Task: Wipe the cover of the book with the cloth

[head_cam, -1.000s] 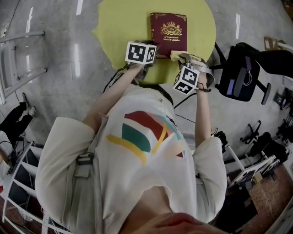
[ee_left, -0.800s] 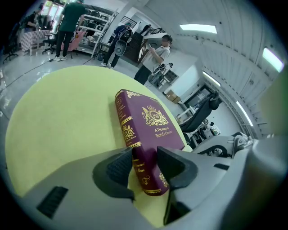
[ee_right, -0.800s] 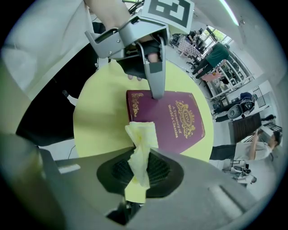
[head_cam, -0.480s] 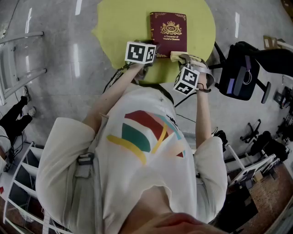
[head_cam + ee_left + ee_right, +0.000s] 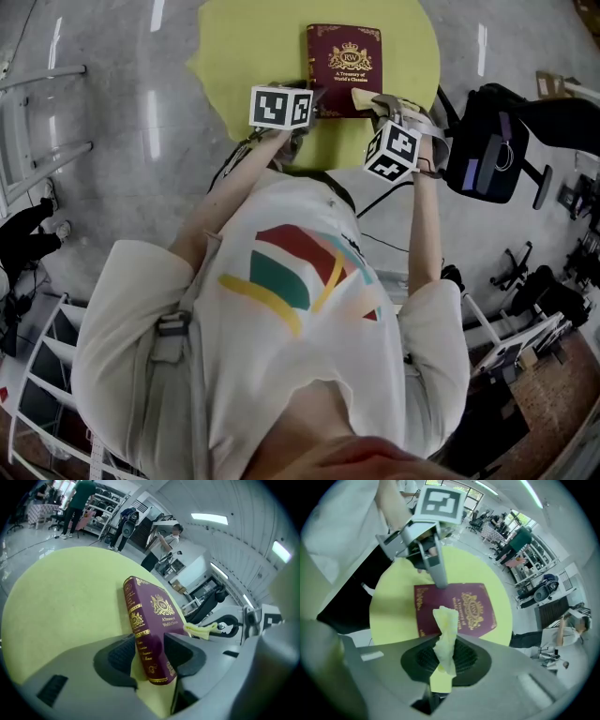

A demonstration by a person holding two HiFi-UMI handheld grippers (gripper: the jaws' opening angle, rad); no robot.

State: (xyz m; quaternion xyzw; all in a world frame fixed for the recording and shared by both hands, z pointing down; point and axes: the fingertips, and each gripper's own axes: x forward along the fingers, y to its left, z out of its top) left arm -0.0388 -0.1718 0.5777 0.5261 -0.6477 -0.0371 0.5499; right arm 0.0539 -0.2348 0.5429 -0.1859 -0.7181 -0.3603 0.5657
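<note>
A maroon book [image 5: 344, 64] with gold print lies flat on the round yellow table [image 5: 253, 52]. My left gripper [image 5: 313, 101] is shut on the book's near left corner. In the left gripper view the book [image 5: 152, 620] fills the gap between the jaws of the left gripper [image 5: 150, 654], spine up. My right gripper [image 5: 373, 103] is shut on a pale yellow cloth [image 5: 361, 97], which hangs over the book's near right corner. In the right gripper view the cloth [image 5: 446, 634] stands twisted between the pads of the right gripper [image 5: 445, 657], just before the book [image 5: 464, 609].
A black office chair [image 5: 492, 141] with a bag stands right of the table. A metal rack [image 5: 37, 112] is at the far left and white shelving [image 5: 47, 375] at the lower left. People [image 5: 77, 503] stand far behind the table.
My right gripper has moved forward with the cloth, from the table's near edge onto the book's near right corner. The left gripper has shifted slightly forward, still on the book.
</note>
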